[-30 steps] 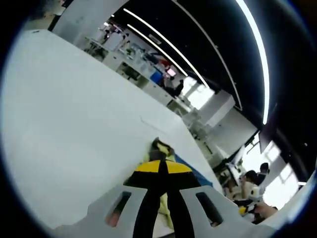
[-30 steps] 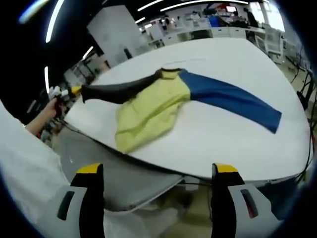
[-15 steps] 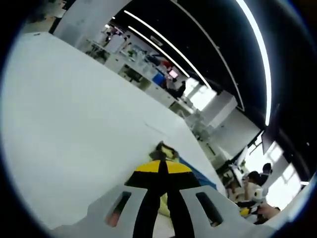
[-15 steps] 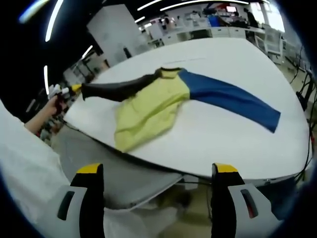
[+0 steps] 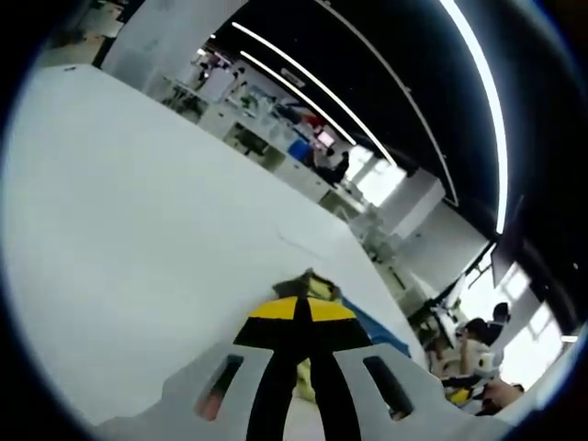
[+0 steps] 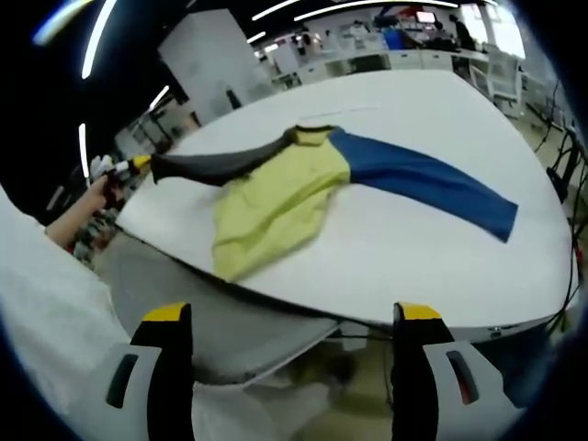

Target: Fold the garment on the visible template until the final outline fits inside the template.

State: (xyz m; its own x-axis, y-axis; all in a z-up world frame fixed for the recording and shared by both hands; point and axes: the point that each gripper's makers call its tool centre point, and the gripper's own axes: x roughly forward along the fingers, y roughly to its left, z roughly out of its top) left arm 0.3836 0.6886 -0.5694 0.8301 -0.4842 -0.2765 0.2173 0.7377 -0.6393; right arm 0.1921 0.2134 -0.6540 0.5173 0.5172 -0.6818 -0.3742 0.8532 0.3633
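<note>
A long-sleeved garment lies on the white table [image 6: 413, 266]. It has a yellow body [image 6: 276, 202], a blue sleeve [image 6: 423, 184] stretched out to the right and a dark grey sleeve [image 6: 216, 163] pulled out to the left. My left gripper [image 6: 131, 166] is shut on the end of the dark sleeve, off the table's left edge. In the left gripper view the shut left gripper [image 5: 300, 310] hides the sleeve, with the collar [image 5: 312, 283] and blue cloth [image 5: 377, 335] just beyond it. My right gripper [image 6: 294, 314] hangs open below the table's near edge, holding nothing.
A hand [image 6: 87, 207] holds the left gripper, and a white-clad arm [image 6: 41, 312] covers the lower left. A faint thin line [image 5: 296, 244] marks the tabletop past the garment. Desks and people stand in the background [image 5: 322, 165]. The near table edge [image 6: 276, 308] lies close to the right gripper.
The left gripper view has shifted slightly as the hand moved. The garment and the right gripper stand as before.
</note>
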